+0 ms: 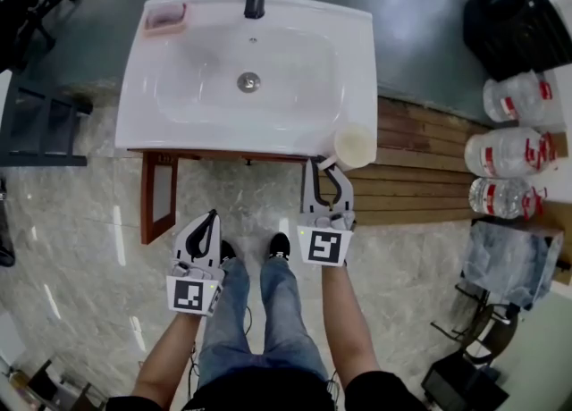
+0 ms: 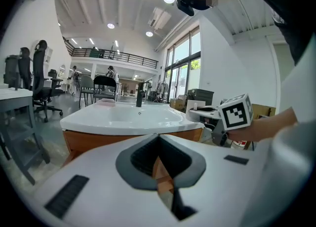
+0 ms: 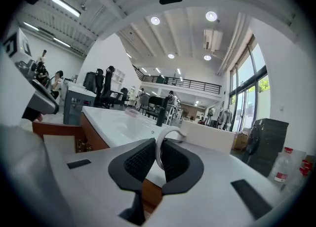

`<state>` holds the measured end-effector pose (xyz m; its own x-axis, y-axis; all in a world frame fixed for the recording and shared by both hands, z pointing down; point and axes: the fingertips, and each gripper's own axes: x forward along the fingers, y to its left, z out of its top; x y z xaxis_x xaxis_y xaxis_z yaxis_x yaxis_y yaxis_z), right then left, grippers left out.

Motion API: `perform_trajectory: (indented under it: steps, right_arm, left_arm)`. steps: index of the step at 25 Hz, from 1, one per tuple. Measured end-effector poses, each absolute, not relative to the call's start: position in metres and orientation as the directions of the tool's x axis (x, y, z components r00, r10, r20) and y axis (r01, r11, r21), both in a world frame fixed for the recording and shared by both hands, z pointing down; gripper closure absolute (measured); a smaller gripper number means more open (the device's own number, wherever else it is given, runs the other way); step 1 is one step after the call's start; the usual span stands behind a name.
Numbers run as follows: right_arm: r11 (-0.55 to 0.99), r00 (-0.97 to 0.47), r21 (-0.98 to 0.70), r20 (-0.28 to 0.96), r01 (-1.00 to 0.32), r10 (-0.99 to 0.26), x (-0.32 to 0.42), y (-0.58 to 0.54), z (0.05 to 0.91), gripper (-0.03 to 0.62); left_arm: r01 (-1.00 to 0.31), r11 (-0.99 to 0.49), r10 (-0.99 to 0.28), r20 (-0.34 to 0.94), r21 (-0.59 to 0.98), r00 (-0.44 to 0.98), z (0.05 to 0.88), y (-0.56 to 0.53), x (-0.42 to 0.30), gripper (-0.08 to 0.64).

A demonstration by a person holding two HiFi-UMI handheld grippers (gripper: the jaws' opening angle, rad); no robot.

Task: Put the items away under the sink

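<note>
While the right gripper point(image 1: 323, 166) is clamped on the thin looped handle point(image 3: 165, 136) of a cream mug point(image 1: 355, 146), the mug's body shows only in part in the right gripper view, its lower half cut off by the gripper's own shell. The mug sits at the front right corner of the white sink point(image 1: 134, 123). Whether its base rests on the rim or hangs just clear cannot be told. The left gripper point(image 1: 211, 218) hangs lower and nearer the person, its jaws closed together with nothing between them. Under the basin the wooden cabinet point(image 1: 223, 156) shows only a front edge and a swung-out door point(image 1: 156, 197) at the left; its inside is hidden. Water bottles point(image 1: 514, 150) are cut off at the right edge.
</note>
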<state>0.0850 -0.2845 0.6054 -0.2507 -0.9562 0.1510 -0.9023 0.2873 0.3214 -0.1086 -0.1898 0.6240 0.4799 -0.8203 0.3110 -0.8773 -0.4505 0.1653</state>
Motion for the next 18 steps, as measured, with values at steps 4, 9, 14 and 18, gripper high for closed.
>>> perform_trajectory:
  steps: [4,9,14,18]
  right_arm:
    - [0.373,-0.343,0.284,0.152,-0.883,-0.927,0.055,-0.262,0.588,0.551]
    - [0.507,-0.459,0.288,0.222,-0.812,-0.86,0.01,-0.223,0.574,0.551]
    - [0.61,-0.562,0.219,0.244,-0.762,-0.79,-0.041,-0.183,0.582,0.551]
    - [0.665,-0.62,0.168,0.252,-0.728,-0.743,-0.075,-0.16,0.613,0.551]
  left_arm:
    - [-0.897,-0.417,-0.837,0.322,0.148,0.443,0.614,-0.182,-0.125,0.554]
    - [-0.916,-0.362,-0.864,0.307,0.173,0.4,0.594,-0.168,-0.145,0.554]
    - [-0.926,-0.324,-0.887,0.276,0.196,0.369,0.592,-0.156,-0.166,0.554]
    - [-0.935,-0.291,-0.907,0.252,0.203,0.337,0.617,-0.155,-0.183,0.554]
